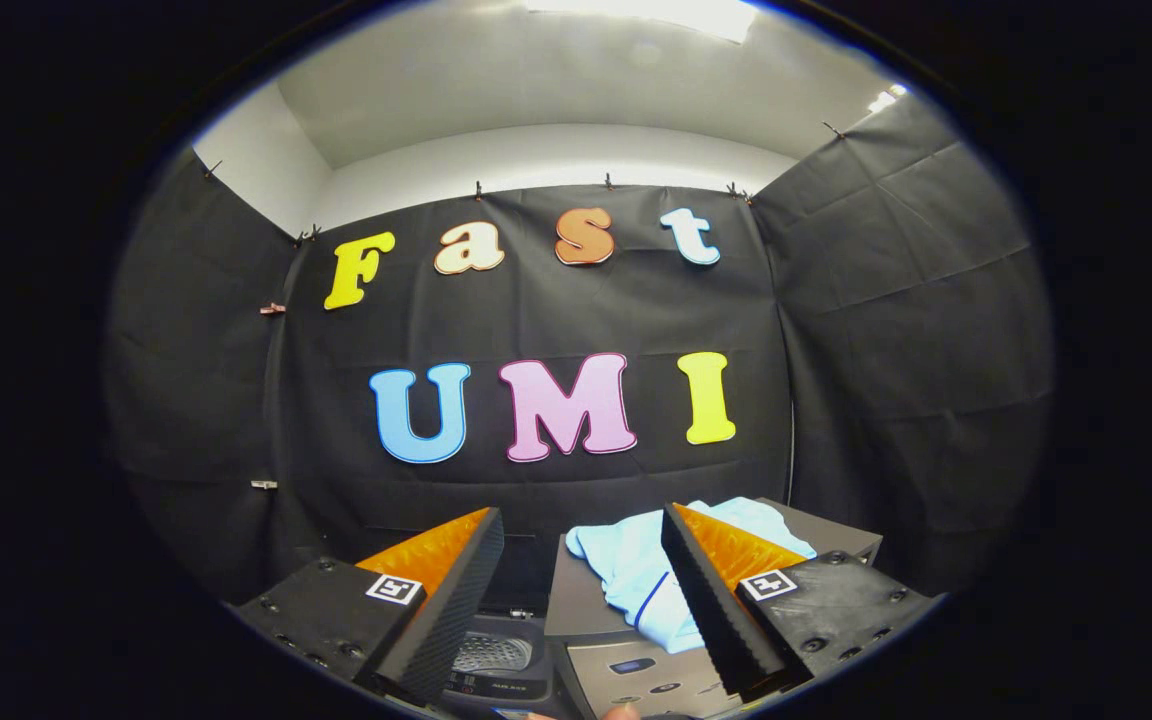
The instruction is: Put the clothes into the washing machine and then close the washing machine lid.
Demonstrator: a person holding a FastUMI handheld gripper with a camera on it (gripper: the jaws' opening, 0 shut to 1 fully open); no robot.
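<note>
— Fingers?

— Gripper [583, 590] is held with its fingers spread wide apart; nothing is gripped.

— Clothes?

— A light blue garment [636, 570] is seen bunched on the washing machine's grey lid [576, 605], just beyond the fingers, partly hidden by the right one. The drum opening [492, 653] is glimpsed beside that lid, lower down.

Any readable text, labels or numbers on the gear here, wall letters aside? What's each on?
Square tags on the finger mounts: black-and-white coded patterns, no words.
Washing machine, print on its dark rim: too blurred to read.
Grey control panel: marks too small to read.
Light blue garment: no print visible.
So nothing is legible. The gripper is open, with nothing between its fingers.
</note>
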